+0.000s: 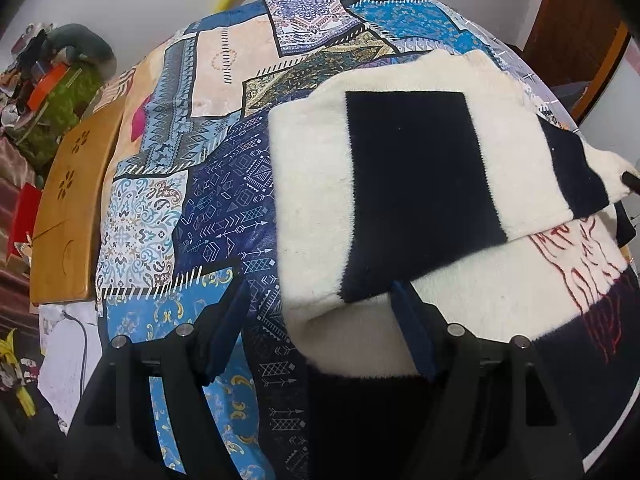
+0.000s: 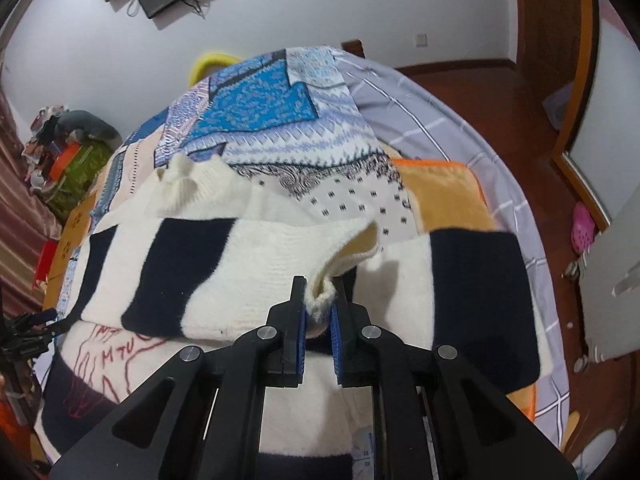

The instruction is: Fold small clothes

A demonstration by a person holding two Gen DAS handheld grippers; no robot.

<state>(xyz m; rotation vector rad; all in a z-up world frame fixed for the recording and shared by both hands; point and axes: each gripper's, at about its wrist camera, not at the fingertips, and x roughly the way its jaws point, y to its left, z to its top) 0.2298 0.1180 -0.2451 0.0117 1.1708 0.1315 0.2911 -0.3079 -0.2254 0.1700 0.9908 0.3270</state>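
Knitwear in cream and navy stripes, a small sweater (image 2: 248,264), lies on the patchwork bedspread (image 1: 208,184), its body with red stitched lettering nearest and one sleeve already laid across it. The right gripper (image 2: 319,308) has its jaws nearly closed, pinching a bunched cream cuff or hem edge between the blue pads, so the fabric hangs in a raised fold, probably so that this part can be carried over the body toward the left. It points steeply down from the near side, and the held edge curls up just beyond the fingertips. The left gripper (image 1: 320,300) hovers at the near left edge of the sweater, its jaws wide apart and gripping nothing; one blue pad (image 1: 412,332) sits against the cream knit, seemingly to steady the garment while the other hand folds.
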